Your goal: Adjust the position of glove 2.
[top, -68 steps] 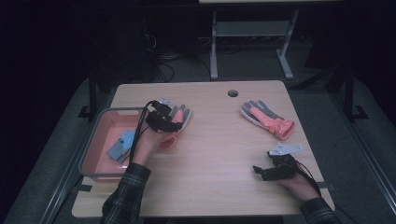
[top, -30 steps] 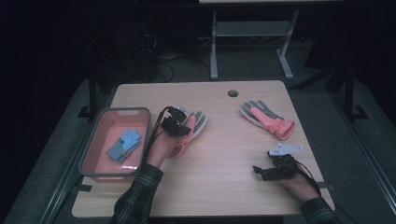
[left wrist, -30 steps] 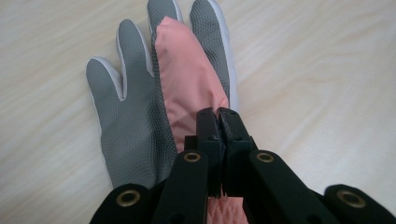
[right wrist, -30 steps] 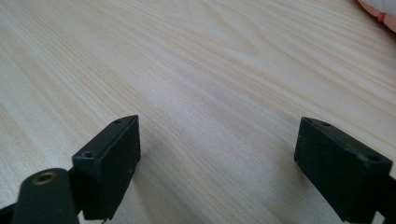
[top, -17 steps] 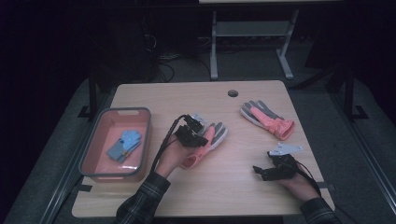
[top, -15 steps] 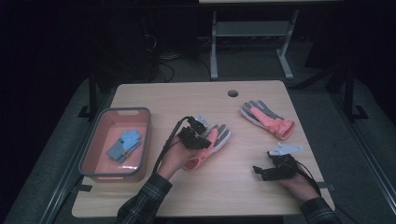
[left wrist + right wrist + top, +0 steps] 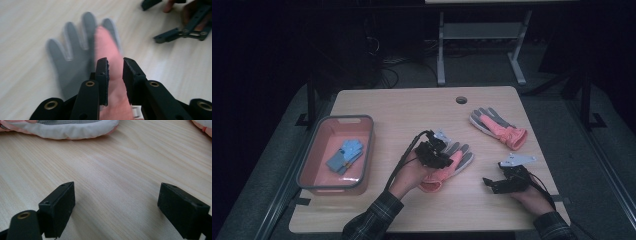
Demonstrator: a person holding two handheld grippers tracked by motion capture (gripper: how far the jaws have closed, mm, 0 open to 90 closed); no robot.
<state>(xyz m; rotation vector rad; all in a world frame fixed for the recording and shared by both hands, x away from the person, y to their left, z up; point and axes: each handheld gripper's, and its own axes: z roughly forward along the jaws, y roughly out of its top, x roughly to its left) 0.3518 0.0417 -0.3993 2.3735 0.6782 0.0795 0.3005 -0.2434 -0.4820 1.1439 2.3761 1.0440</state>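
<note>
The left gripper is releasing the grey-and-salmon knit work glove at the middle of the pale wooden table; its jaws have just been opening and now stand slightly apart astride the glove, so backing off cleanly seems next. The right gripper is resting wide open near right; the matching glove is lying far right, a pink plastic bin left, amid a dark room.

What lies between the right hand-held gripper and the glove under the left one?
Bare table between right hand-held gripper and glove, per the high view.
</note>
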